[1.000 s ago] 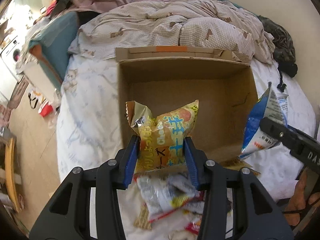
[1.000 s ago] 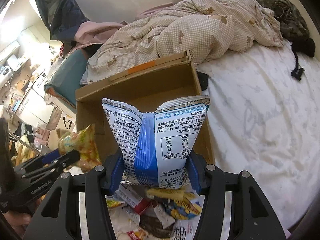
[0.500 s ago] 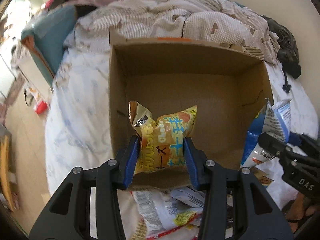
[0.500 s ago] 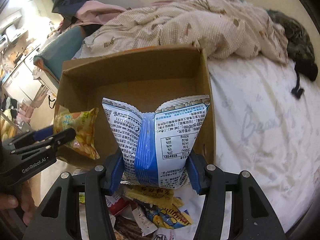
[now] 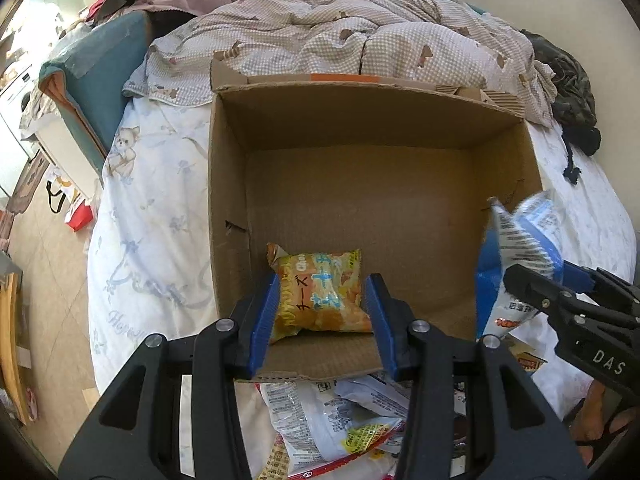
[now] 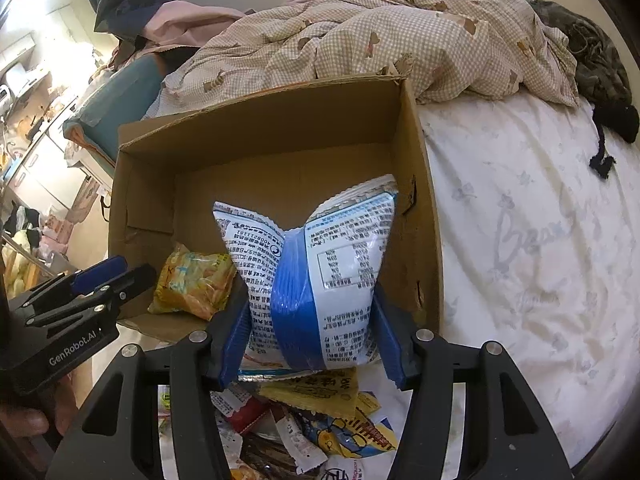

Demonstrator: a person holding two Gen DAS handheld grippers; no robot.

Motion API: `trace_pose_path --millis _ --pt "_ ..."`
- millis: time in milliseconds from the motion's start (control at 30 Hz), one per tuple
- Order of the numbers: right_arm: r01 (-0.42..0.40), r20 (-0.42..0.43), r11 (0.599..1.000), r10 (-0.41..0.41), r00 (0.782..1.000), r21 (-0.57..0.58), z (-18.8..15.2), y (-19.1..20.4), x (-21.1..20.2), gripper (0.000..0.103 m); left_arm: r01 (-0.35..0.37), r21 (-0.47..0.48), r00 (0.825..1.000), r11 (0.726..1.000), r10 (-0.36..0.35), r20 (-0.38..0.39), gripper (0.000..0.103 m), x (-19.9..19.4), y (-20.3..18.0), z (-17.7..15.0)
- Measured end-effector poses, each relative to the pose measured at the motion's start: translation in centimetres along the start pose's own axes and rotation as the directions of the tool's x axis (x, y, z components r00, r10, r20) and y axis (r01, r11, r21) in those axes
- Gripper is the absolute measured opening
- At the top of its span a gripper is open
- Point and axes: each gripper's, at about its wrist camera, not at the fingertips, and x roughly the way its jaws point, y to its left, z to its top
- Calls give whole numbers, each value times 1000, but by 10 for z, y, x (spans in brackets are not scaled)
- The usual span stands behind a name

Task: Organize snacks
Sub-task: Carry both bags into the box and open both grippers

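Since the earlier frames both hands have sunk toward the cardboard box, which now fills far more of each view, its floor plainly visible. The yellow snack bag, which stood upright above the near rim a second ago, now lies low inside the box by the near wall, at about 6 o'clock in the left wrist view. The left gripper has kept the same moderate spread, and its blue pads still press the bag's two sides.

The blue-and-white snack bag has tilted slightly and hangs over the box's near right corner, at about 5 o'clock of the box in the right wrist view. The right gripper has just been opening its jaws, roughly half spread now, with the bag between them. The left pad still touches the bag, while at the right pad the contact looks loose; whether the bag is truly free cannot be told.

Counted: one box, resting on the white printed bed sheet; two grippers; two snack bags in the jaws, one apiece. The yellow one is the only bag lying within the box walls. A pile of loose snack packets lies on the sheet at 6 o'clock, just outside the near wall; they overlap too much to count. One rumpled checked duvet lies beyond the box at 12 o'clock.
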Motion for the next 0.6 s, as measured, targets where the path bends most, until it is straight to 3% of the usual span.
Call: trace_pose_path --millis 100,167,233,300,600 --pt "-3 2 1000 3 1000 21 0 -2 0 70 0 9 1000 1000 0 12 41 -4 -2 1" --pt "-1 14 999 0 1000 40 1 -5 -3 75 -2 0 999 1000 2 33 50 -8 -1 1" --pt "-3 25 998 1 1000 59 3 -8 -5 84 -20 -13 998 1000 20 63 81 -14 1 2" --pt "1 43 997 -4 999 77 3 -10 -7 89 -31 -28 995 999 33 99 94 -20 4 4" --pt "-12 48 996 8 999 86 6 -12 -11 89 -20 -57 993 998 26 115 95 -25 9 7"
